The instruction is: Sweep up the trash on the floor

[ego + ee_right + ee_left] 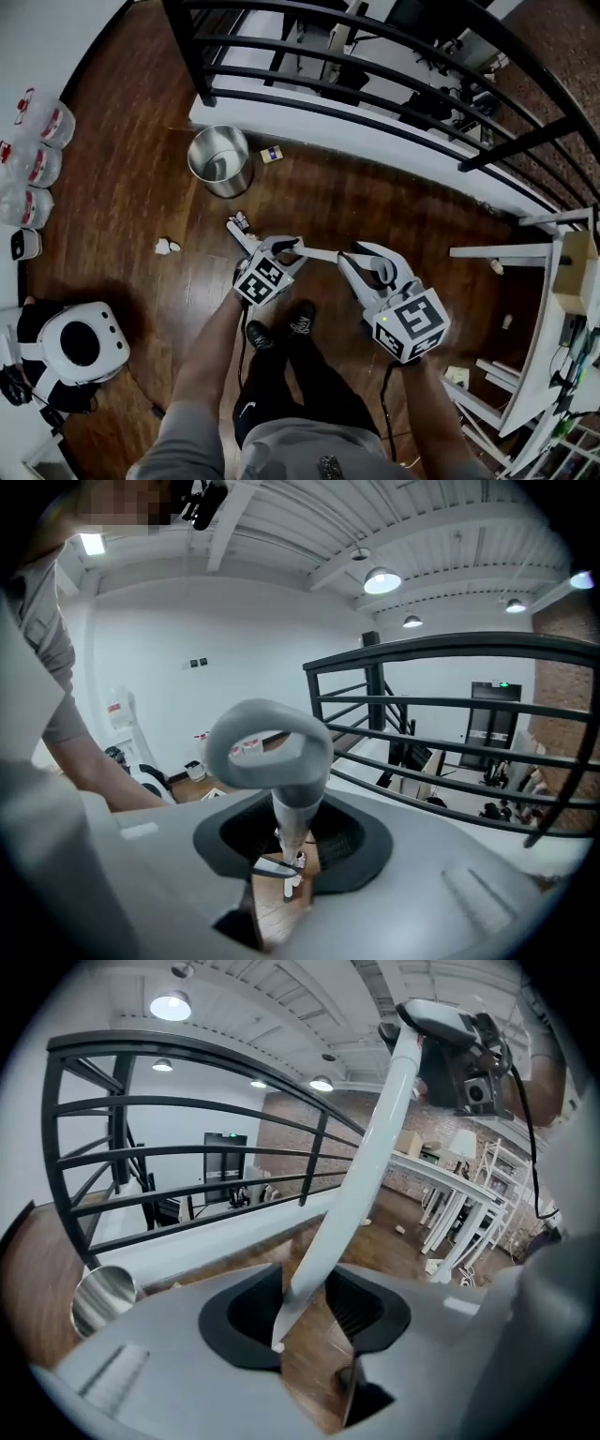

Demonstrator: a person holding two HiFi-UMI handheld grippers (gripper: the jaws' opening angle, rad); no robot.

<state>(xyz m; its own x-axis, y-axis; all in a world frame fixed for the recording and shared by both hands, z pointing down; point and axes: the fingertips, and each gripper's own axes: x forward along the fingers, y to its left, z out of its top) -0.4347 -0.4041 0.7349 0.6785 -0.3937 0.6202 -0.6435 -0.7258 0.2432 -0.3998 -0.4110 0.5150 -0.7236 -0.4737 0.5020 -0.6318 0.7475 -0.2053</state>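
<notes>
In the head view one long tool runs across both grippers: a white pole (319, 254) topped by a grey loop handle (377, 266). Its lower end (238, 224) rests on the wood floor. My left gripper (286, 251) is shut on the white pole (361, 1185), which slants up between its jaws (309, 1321). My right gripper (361, 263) is shut on the stem of the grey loop handle (269, 747), clamped between the pads (291, 841). A crumpled white paper (167, 247) lies on the floor left of the tool. A small scrap (272, 155) lies beside the metal bin (220, 160).
A black railing (375, 66) with a white kerb runs along the far side. White table legs (511, 251) stand at the right, with small bits (497, 267) on the floor nearby. A white round appliance (82, 343) sits at the lower left, with bottles (37, 141) along the left wall.
</notes>
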